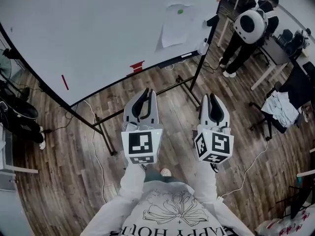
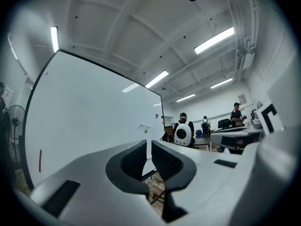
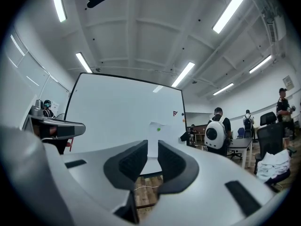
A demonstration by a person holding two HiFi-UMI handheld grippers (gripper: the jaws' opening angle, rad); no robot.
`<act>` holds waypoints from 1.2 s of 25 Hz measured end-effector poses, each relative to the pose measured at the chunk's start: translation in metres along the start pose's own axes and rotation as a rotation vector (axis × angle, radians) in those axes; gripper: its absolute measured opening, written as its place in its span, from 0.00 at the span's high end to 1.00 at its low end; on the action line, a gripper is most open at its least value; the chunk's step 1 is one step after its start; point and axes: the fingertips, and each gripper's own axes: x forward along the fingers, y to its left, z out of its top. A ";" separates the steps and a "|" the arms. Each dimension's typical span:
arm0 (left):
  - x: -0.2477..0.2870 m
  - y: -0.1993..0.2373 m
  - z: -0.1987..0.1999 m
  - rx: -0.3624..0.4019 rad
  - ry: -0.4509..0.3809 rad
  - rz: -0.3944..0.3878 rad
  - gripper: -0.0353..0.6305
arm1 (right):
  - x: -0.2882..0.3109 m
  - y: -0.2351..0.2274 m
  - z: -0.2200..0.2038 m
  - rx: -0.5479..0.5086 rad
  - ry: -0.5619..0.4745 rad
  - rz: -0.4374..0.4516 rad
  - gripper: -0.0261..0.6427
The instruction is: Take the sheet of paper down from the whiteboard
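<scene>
A white sheet of paper (image 1: 174, 26) hangs on the whiteboard (image 1: 88, 33), pinned near its top by a green magnet (image 1: 180, 11). Both grippers are held level above the wooden floor, some way back from the board, and point toward it. My left gripper (image 1: 146, 90) is shut, with only a thin slit between its black pads and nothing in them. My right gripper (image 1: 212, 96) is open, showing a narrow empty gap. In the right gripper view the paper (image 3: 157, 135) lies straight ahead beyond that gripper (image 3: 152, 149). In the left gripper view the paper (image 2: 145, 128) is small and far beyond the left gripper (image 2: 149, 147).
The board stands on a black frame with feet (image 1: 184, 85) and cables on the floor. A red eraser (image 1: 137, 66) and a red marker (image 1: 65, 81) sit on it. A person with a white backpack (image 1: 248, 26) stands at desks on the right. A chair with clothes (image 1: 280, 107) is nearby.
</scene>
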 end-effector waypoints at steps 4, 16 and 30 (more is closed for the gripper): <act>0.028 -0.010 -0.004 -0.008 0.018 -0.010 0.89 | 0.021 -0.016 -0.009 0.011 0.028 0.009 0.88; 0.122 -0.020 -0.022 -0.041 0.031 -0.046 0.81 | 0.094 -0.063 -0.029 0.011 0.052 -0.011 0.86; 0.278 -0.002 -0.032 -0.055 0.033 -0.040 0.79 | 0.243 -0.115 -0.025 -0.019 0.025 0.005 0.85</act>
